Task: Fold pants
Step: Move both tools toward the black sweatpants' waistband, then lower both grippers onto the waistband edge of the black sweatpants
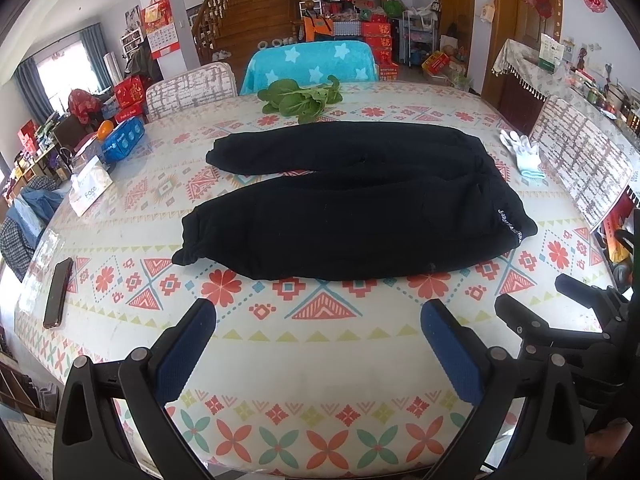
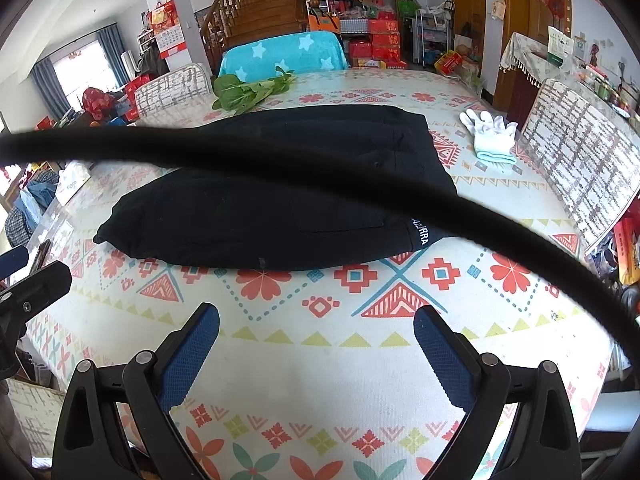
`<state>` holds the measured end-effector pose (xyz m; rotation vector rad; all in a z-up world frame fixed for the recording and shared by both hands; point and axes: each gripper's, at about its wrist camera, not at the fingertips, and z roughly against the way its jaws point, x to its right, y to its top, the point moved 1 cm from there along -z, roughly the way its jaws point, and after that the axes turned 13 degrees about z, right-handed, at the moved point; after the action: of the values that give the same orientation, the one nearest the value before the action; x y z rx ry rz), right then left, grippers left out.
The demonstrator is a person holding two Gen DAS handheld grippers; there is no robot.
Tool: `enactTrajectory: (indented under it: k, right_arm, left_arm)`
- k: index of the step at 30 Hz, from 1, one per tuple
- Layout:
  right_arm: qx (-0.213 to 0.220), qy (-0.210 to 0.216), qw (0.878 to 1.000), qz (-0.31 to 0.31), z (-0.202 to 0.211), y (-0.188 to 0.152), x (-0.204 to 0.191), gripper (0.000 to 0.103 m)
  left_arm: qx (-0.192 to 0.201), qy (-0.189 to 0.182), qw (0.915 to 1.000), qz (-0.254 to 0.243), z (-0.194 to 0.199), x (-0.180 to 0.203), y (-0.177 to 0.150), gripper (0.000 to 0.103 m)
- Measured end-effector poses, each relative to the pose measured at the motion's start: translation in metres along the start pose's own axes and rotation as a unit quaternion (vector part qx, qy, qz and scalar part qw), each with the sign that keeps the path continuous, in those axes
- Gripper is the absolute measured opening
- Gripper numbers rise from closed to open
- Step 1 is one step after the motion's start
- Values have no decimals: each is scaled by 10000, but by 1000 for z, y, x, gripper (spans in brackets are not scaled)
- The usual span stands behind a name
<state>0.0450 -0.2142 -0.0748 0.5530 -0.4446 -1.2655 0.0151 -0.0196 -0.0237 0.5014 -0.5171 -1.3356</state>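
Note:
Black pants [image 1: 352, 208] lie flat on the patterned tablecloth [image 1: 320, 368], waistband to the right, the two legs spread apart toward the left. They also show in the right wrist view [image 2: 260, 216], with a white-lettered tag at the waistband. My left gripper [image 1: 320, 320] is open and empty above the table's near edge, short of the pants. My right gripper [image 2: 316, 324] is open and empty, also near the front edge. The right gripper's fingers [image 1: 532, 316] show at the right of the left wrist view. A black cable [image 2: 280, 168] crosses the right wrist view.
Leafy greens [image 1: 300, 98] lie at the far side. White gloves [image 1: 524, 156] lie at the right. A phone [image 1: 59, 292] and a tissue box [image 1: 90, 190] are at the left. Chairs stand around the table, one with a blue star cover [image 1: 312, 64].

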Motion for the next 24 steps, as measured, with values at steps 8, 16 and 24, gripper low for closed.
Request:
enactTrajectory:
  k: [8, 16, 24]
  right_arm:
    - [-135, 40, 9999, -24, -5, -5, 4, 100]
    - [-115, -202, 9997, -7, 5, -7, 19, 100]
    - [-6, -398, 9991, -163, 15, 10, 46, 100]
  left_arm:
    - [-169, 41, 9998, 116, -6, -1, -3, 102]
    - [-144, 265, 9953, 918, -3, -61, 38, 102]
    - [507, 790, 9907, 990, 19, -98, 54, 102]
